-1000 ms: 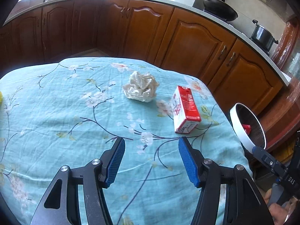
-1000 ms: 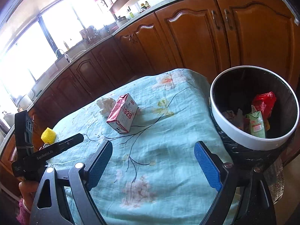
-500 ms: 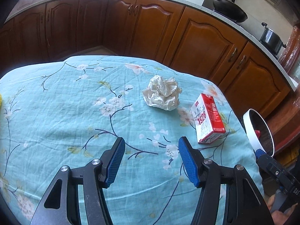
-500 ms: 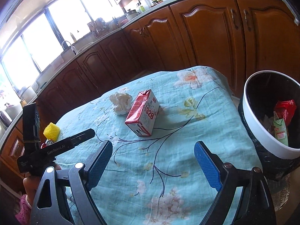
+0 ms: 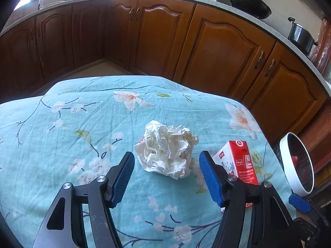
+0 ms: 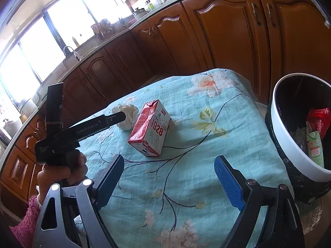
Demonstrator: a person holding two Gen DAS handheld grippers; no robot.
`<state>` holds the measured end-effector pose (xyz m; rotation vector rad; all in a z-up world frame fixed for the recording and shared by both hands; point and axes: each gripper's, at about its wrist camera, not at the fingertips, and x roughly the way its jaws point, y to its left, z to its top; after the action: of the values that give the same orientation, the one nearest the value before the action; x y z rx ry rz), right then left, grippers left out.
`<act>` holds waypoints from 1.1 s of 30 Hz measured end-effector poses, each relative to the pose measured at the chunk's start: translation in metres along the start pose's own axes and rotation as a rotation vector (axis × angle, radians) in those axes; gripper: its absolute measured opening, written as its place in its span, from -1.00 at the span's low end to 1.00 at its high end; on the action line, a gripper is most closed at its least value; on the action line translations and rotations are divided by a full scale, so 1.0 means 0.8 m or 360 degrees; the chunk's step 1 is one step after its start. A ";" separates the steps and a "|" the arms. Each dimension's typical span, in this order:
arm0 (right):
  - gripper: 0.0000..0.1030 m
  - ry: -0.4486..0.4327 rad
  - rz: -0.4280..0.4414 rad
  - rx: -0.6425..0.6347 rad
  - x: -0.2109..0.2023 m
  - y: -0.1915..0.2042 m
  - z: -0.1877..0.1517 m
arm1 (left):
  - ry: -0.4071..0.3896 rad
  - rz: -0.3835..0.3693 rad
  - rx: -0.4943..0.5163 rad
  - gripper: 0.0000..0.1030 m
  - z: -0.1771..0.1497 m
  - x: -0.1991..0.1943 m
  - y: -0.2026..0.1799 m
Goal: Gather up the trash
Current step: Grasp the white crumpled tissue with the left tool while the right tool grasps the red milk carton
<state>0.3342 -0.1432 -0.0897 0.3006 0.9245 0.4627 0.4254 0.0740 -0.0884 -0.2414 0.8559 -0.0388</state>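
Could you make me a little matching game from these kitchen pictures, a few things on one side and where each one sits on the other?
Things:
1. crumpled paper
2. milk carton
3. bin
4. frying pan

Places:
A. on the counter at the back
B. beside the table's edge, with trash inside
C. in front of the open left gripper
D. lying on the tablecloth, next to the paper

Pairs: 1-C, 2-D, 3-B, 4-A

Your red-and-white carton (image 6: 150,128), frame centre on the tablecloth, reads "1928" in large red digits. Lettering on the black gripper arm at left is too blurred to read.
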 end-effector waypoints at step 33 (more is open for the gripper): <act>-0.33 0.0012 -0.0039 -0.0129 0.043 0.028 0.019 | 0.0030 -0.0123 0.0021 -0.87 -0.076 -0.095 -0.008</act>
<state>0.3589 -0.1079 -0.0948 0.2140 0.9134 0.4778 0.3297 0.0661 -0.0689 -0.2618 0.8646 -0.1191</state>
